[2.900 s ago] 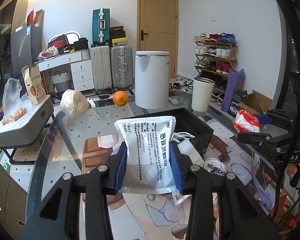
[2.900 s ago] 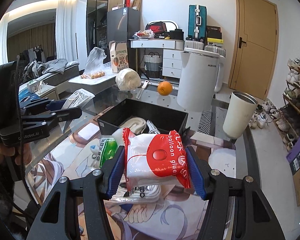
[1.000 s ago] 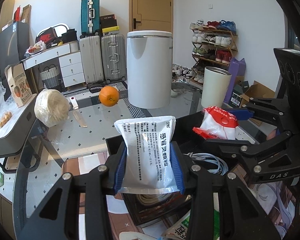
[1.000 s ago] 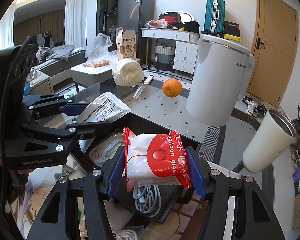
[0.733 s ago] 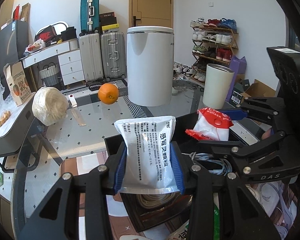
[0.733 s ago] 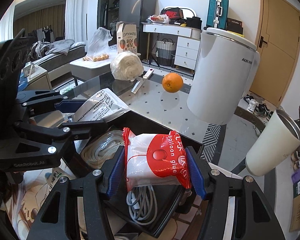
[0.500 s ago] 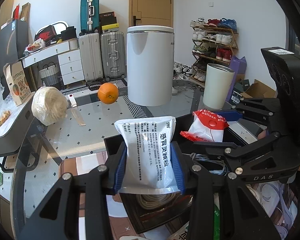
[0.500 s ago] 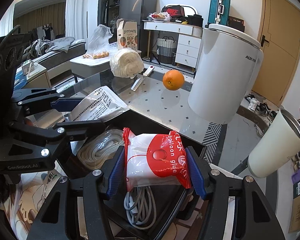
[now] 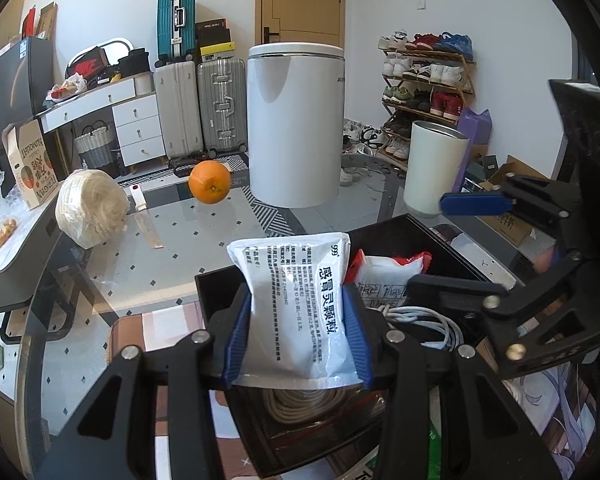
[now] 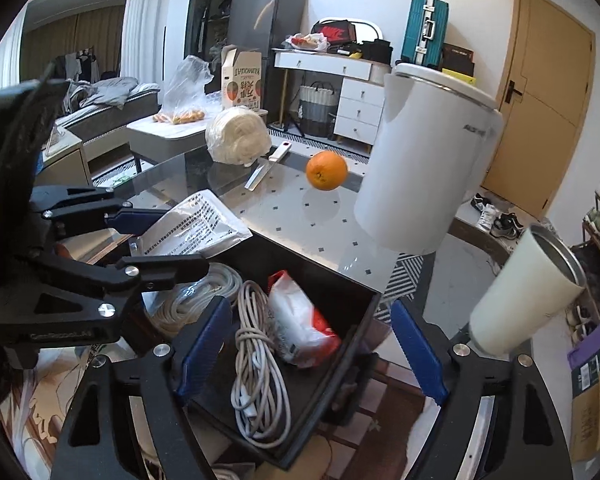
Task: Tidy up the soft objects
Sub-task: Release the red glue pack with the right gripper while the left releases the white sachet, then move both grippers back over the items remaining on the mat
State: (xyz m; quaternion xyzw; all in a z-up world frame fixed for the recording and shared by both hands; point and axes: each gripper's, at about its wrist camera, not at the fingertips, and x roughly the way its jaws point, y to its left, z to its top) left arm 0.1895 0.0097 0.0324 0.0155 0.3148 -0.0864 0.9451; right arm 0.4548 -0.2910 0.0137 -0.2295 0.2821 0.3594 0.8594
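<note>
Right wrist view: right gripper (image 10: 308, 344) tilts down at lower centre, jaws opening, nothing between them; red-and-white packet (image 10: 300, 328) lies loose in the black bin (image 10: 364, 320) beside a grey cable (image 10: 260, 360); left gripper (image 9: 296, 332), lower centre of its own view, jaws opening yet pads pressing the white sachet (image 9: 300, 304) above the bin's near-left corner.

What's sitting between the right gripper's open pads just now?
In the right wrist view, the right gripper is opening, nothing held; the black bin with white cable and red-white packet lies below.
</note>
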